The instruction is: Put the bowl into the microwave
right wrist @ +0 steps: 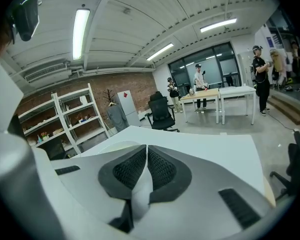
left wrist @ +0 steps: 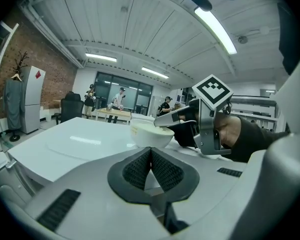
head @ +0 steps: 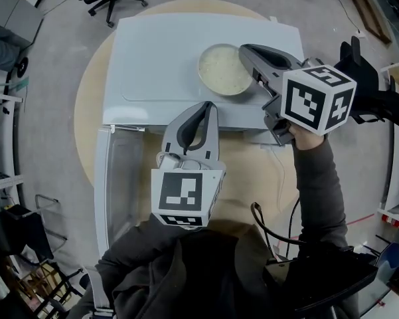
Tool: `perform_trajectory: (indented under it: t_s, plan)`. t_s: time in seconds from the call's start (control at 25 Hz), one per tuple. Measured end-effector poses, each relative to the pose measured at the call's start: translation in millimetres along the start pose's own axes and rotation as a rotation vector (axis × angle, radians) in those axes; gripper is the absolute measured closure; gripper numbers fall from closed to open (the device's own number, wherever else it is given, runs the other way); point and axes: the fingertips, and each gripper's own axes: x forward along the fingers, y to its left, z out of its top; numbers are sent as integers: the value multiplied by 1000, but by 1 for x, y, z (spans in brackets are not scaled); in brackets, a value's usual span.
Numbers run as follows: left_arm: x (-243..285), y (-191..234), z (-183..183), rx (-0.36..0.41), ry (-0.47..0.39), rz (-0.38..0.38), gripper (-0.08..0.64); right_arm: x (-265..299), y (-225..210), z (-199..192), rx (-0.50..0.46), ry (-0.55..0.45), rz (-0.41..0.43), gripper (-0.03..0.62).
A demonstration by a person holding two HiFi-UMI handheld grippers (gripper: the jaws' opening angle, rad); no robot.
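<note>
Right gripper [right wrist: 147, 153] pinching bowl [right wrist: 141, 191] rim — pads closed on it; white microwave [right wrist: 209, 144] top beyond.

The left gripper [head: 209, 108] is held close in front of the body, pointing forward; its jaws are pressed together with nothing between them; the right gripper [head: 247, 53] reaches further ahead on a dark-sleeved forearm [head: 315, 185]; its jaws pinch the rim of the bowl [head: 222, 68].

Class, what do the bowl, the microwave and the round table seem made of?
The bowl: glazed ceramic or plastic, white, smooth, slight sheen. The microwave: probably painted sheet metal, pale and glossy, reflecting ceiling lights. The table: wood or laminate, matte tan surface.
</note>
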Motion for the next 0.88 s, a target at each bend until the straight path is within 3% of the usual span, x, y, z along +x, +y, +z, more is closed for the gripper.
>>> perform_trajectory:
  t_s: [0.32, 0.52, 0.64, 0.88]
  plan:
    - [4, -11, -7, 22, 17, -11, 551, -5, 8, -6, -16, 0, 31, 575]
    - [-1, 1, -2, -195, 13, -56, 549, -6, 8, -5, -33, -8, 33, 575]
    - [-4, 9, 10, -279, -1, -55, 548, -6, 7, -6, -32, -8, 40, 575]
    - [7, 26, 22, -286, 34, 16, 520, -6, 2, -4, -43, -19, 38, 575]
